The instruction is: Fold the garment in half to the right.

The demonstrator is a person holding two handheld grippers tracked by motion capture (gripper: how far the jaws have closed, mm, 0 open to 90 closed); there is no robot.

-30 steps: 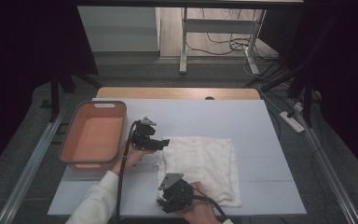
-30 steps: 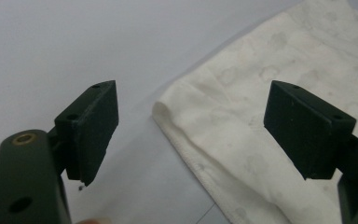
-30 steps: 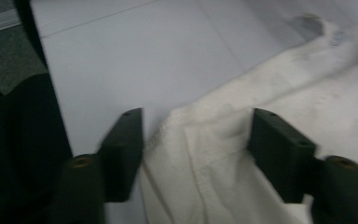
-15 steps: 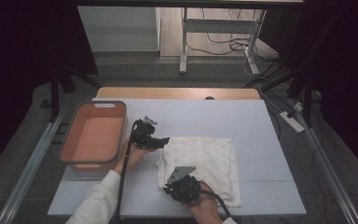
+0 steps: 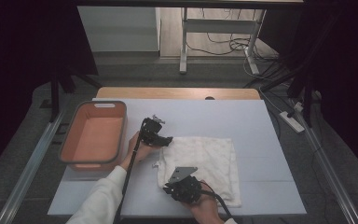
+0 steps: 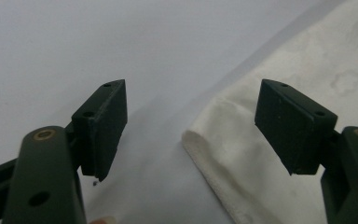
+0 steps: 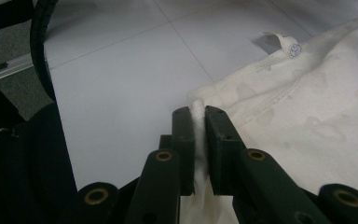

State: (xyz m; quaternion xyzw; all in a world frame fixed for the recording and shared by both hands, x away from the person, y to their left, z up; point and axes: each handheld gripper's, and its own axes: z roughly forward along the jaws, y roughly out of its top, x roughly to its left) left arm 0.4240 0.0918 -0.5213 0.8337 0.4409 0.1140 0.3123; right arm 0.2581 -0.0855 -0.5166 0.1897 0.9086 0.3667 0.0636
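Since a second ago: right tongs [image 7: 199, 140] now clamped on the towel [image 5: 205, 161] corner at seven o'clock. Left tongs [image 6: 191, 130] wide open, empty, at the ten o'clock corner. Towel flat on tabletop [image 5: 261, 135]; fold likely next.

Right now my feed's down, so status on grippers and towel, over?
Right gripper shut on towel corner. Left gripper open at far corner. Basket left, clear.

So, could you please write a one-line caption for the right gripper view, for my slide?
The right gripper pinches a corner of the white towel, lying on the pale table.
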